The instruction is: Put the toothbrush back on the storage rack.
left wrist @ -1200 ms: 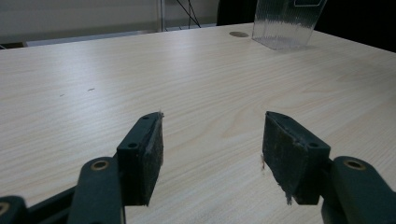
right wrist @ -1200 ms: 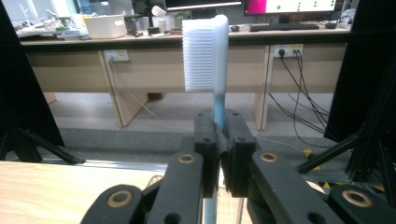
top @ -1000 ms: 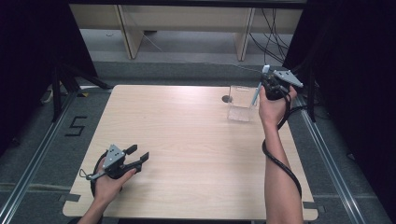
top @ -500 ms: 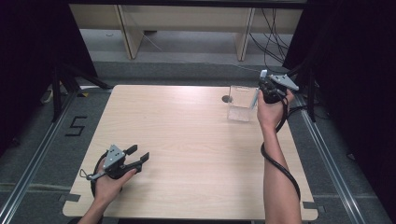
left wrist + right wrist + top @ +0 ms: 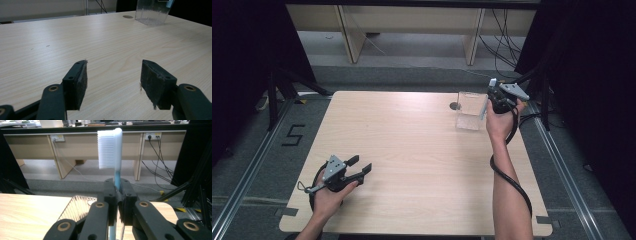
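Beside the clear cup (image 5: 470, 111), the right gripper (image 5: 117, 195) clamps a toothbrush (image 5: 113, 150) upright, perhaps for placing inside; the left gripper (image 5: 357, 168) rests open, idle.

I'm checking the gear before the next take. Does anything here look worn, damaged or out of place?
The left gripper has frayed pads: the right-hand one has ragged, torn edges. Otherwise nothing stands out: the right gripper clamps a toothbrush upright above the clear cup, which stands level on the table.
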Motion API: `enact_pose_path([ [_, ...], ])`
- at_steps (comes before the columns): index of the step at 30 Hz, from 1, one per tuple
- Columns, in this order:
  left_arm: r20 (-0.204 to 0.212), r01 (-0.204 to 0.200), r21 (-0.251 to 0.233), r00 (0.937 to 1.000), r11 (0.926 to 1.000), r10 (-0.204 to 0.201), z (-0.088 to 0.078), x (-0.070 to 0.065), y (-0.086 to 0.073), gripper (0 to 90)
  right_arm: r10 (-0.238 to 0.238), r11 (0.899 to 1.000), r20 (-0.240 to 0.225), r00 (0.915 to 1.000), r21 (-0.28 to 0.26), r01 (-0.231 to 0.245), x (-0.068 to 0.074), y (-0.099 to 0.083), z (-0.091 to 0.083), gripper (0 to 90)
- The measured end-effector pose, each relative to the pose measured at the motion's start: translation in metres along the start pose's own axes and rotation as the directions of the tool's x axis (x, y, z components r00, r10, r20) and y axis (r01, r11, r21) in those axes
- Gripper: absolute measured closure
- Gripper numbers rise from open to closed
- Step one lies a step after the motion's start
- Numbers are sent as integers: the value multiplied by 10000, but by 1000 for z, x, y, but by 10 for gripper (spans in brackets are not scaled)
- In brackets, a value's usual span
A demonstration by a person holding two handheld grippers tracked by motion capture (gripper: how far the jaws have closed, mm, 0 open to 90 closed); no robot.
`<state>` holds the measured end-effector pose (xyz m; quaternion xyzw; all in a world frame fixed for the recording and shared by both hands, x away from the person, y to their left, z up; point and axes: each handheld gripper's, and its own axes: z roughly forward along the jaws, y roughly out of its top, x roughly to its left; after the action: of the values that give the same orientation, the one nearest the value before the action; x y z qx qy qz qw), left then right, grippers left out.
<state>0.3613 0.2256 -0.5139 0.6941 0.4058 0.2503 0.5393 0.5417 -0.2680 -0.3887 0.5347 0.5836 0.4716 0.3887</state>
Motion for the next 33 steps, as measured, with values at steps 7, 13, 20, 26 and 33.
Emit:
enact_pose_path([
  [7, -84, -20, 108, 10000, 9999, 21, -1, 0, 1, 377, -91, 9999, 15, 10000, 45, 91, -1, -3, 1, 859],
  [13, -75, -6, 98, 10000, 10000, 7, -1, 0, 1, 376, 43, 9996, 29, 10000, 276, -44, -1, -12, 4, 858],
  [20, -44, 59, 31, 10000, 10000, -59, -1, 0, 0, 377, -103, 9991, 112, 9999, 412, 99, -1, -20, 8, 858],
  [26, -18, 41, 11, 10000, 10000, -41, 0, 0, -1, 377, 46, 9982, 68, 10000, 594, -50, 1, -27, 9, 858],
  [33, -70, 37, 97, 10000, 9999, -36, -1, -1, -1, 376, 138, 9968, 64, 9999, 785, -143, 3, -35, 10, 857],
])
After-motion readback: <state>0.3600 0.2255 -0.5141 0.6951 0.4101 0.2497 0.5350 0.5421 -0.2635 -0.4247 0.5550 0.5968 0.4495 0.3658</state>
